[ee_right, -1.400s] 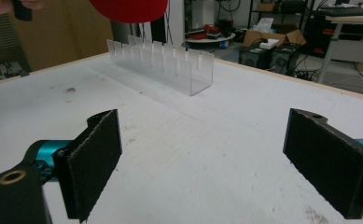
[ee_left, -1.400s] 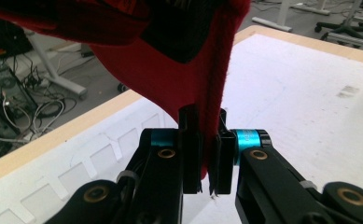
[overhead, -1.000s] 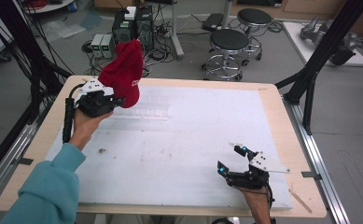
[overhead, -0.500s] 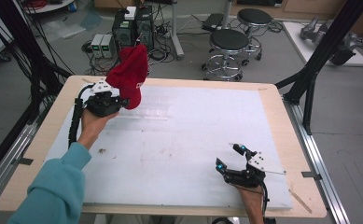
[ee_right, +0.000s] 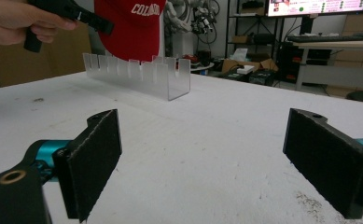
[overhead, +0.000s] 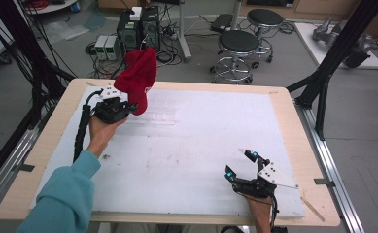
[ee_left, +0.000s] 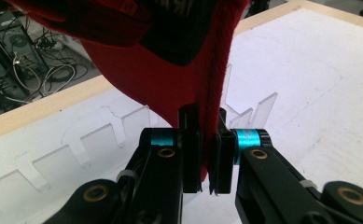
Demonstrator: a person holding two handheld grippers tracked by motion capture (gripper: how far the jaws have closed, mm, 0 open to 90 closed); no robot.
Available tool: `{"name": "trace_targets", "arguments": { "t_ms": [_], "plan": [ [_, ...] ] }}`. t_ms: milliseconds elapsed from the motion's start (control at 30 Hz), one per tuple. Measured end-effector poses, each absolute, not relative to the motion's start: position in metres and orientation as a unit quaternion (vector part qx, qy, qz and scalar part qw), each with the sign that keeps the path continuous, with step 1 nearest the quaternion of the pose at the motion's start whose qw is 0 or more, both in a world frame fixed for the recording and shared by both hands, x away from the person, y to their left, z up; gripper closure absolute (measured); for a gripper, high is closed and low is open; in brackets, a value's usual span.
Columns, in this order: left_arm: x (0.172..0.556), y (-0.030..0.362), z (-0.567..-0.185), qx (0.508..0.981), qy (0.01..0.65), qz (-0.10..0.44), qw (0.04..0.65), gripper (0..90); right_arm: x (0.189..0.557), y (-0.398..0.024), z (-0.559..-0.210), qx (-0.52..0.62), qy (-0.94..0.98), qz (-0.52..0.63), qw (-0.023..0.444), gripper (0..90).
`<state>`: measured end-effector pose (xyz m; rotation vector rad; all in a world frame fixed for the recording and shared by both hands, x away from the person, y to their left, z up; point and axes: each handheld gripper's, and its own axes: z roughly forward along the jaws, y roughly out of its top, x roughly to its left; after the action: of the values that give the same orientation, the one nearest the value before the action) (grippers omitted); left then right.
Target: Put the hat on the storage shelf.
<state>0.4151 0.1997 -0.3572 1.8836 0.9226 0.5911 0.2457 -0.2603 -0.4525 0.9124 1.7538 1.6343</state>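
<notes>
L gripper: jaws pinched on edge of red cap, held up over table's far-left corner.
Cap: hangs above clear slotted rack; touching or not, can't tell (top cut off in both gripper views).
Lettering: partly cropped, "COL…" legible.
R gripper: jaws spread wide, nothing between, near front-right of white mat.

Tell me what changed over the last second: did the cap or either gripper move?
The red cap, clamped in the left gripper, swung from tilted to hanging upright above the clear rack; the hand barely shifted. The right gripper stayed open, resting near the table edge.
</notes>
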Motion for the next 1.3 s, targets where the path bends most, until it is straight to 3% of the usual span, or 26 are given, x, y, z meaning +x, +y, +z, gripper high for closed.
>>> {"name": "trace_targets", "arguments": {
  "t_ms": [600,967,1067,1133,1233,1300],
  "plan": [
    [0.406,0.199,-0.39,0.758,0.399,0.233,0.46,84.6,0.245,-0.262,-0.453,0.338,0.649,0.616,0.292,10.5],
    [0.405,0.202,-0.391,0.753,0.417,0.217,0.461,81.2,0.243,-0.261,-0.454,0.337,0.646,0.616,0.299,10.5],
    [0.405,0.207,-0.39,0.741,0.437,0.21,0.464,65.5,0.242,-0.262,-0.454,0.336,0.639,0.624,0.3,10.5],
    [0.405,0.211,-0.389,0.739,0.439,0.201,0.469,49.9,0.241,-0.263,-0.455,0.331,0.635,0.628,0.303,10.5],
    [0.402,0.217,-0.384,0.73,0.45,0.216,0.467,17.0,0.241,-0.263,-0.455,0.331,0.636,0.628,0.303,10.5],
    [0.397,0.222,-0.379,0.731,0.437,0.208,0.48,12.1,0.241,-0.263,-0.455,0.331,0.636,0.627,0.304,10.4]
  ]
}}
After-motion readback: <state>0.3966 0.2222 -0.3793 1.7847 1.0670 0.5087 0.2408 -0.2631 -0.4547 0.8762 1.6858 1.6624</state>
